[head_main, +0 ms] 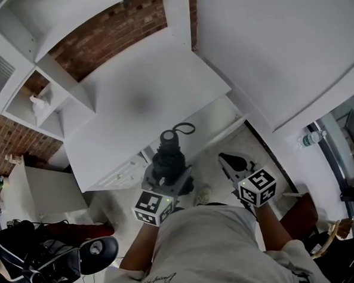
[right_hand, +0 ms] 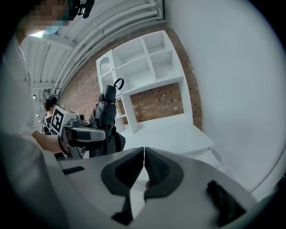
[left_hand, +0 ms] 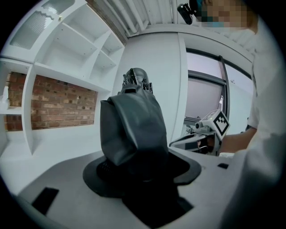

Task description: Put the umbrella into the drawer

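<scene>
A folded black umbrella in its sleeve stands upright, its strap loop at the top, with my left gripper shut around its lower part. In the left gripper view the umbrella fills the middle and hides the jaws of the left gripper. My right gripper is shut with nothing in it and hovers to the right of the umbrella. In the right gripper view the right gripper has its jaws pressed together, and the umbrella is off to the left. An open white drawer sticks out under the white countertop, just beyond both grippers.
White shelving on a brick wall stands behind the countertop. Shut drawer fronts are left of the open drawer. A white box and black gear lie on the floor at left. A bottle stands at right.
</scene>
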Motion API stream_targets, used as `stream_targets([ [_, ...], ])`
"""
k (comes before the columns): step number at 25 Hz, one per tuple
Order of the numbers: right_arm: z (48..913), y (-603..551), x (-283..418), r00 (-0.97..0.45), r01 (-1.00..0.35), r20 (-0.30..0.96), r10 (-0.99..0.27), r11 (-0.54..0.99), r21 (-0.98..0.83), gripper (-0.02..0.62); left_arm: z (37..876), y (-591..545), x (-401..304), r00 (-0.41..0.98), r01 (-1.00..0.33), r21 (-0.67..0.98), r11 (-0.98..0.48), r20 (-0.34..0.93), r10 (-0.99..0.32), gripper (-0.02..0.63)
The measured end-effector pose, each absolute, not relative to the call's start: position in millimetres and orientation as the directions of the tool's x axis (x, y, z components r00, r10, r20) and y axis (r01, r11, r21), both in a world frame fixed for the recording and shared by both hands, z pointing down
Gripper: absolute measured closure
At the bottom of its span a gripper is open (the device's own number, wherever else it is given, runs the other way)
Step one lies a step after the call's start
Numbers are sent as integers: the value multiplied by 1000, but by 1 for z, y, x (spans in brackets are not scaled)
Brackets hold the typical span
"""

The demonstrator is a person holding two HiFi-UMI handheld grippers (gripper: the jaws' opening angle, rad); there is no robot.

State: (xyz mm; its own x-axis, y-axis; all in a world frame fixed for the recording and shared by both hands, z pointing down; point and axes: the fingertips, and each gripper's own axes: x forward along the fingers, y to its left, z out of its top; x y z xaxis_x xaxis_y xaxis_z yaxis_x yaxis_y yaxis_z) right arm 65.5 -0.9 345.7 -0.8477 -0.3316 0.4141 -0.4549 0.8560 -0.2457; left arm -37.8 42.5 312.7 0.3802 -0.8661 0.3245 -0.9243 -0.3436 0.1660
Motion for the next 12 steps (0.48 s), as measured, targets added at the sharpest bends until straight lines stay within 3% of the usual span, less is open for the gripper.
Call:
stream_targets([
  [12, 352, -20, 66, -849, -457, 413, -330, 852, -258, 568, 317, 21, -39, 388, -921, 164, -353, 335, -858, 319],
])
